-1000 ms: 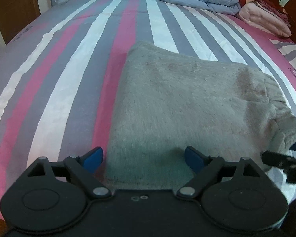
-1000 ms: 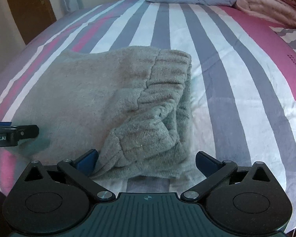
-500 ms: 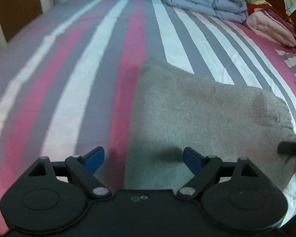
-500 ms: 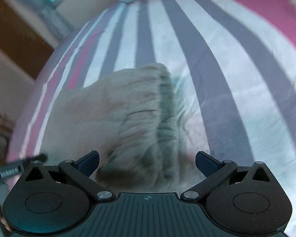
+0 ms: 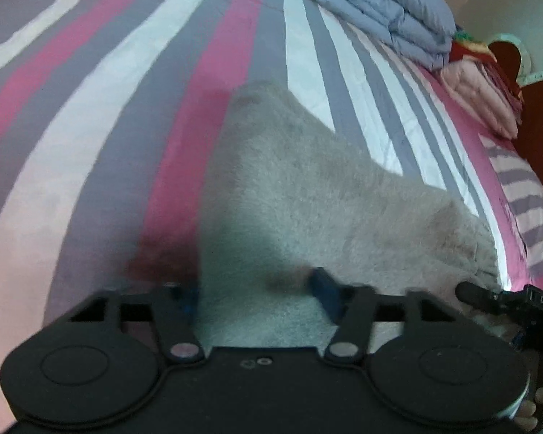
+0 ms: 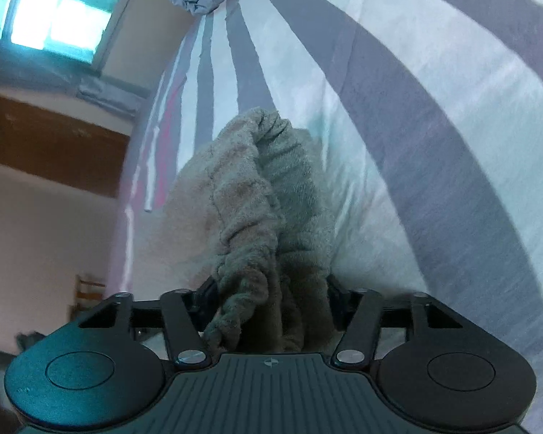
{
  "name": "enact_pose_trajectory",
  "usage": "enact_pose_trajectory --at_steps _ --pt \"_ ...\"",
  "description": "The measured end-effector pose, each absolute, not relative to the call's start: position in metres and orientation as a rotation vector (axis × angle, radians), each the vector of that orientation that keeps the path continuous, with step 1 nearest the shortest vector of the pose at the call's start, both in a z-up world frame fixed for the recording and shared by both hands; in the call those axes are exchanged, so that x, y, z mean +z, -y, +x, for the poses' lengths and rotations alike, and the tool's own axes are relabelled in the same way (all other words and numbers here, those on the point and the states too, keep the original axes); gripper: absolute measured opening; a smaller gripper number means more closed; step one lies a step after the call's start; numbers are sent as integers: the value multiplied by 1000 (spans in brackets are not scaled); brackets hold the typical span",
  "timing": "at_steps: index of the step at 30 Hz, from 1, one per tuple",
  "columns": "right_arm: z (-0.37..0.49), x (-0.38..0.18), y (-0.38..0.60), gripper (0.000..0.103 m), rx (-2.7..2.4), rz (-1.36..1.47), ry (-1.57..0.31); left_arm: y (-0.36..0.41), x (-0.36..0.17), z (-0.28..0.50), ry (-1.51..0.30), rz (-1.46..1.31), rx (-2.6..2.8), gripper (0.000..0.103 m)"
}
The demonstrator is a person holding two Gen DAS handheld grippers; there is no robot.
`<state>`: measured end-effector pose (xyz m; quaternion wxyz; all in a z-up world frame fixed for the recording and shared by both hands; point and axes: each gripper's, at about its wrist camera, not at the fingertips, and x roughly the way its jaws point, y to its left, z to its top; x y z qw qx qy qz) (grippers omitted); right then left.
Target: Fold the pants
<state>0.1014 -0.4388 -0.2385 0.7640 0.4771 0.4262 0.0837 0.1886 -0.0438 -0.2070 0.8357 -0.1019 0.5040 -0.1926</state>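
- Striped bedsheet: pink, grey and white bands; taken as the landmark.
- Folded blue-grey duvet: at the sheet's far end.
- Grey fleece pants: folded bundle lying on the sheet, near its front edge.
- Left gripper: blue fingers set narrow, straddling the pants' near edge; whether they grip is unclear.
- Right gripper: tilted sideways to the sheet, fingers closed around the bunched elastic waistband.
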Motion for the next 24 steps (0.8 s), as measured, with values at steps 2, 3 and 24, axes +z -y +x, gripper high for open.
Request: enact_pose_trajectory --at_steps 2,3,24 --pt "101 -234 439 51 200 1064 -898 39 -194 187 -1033 -234 -411 17" --pt "100 -228 438 50 212 1070 -874 38 -190 187 -1016 -242 -416 15" --pt "187 -217 419 66 213 776 -920 58 -195 245 -983 -129 -291 54"
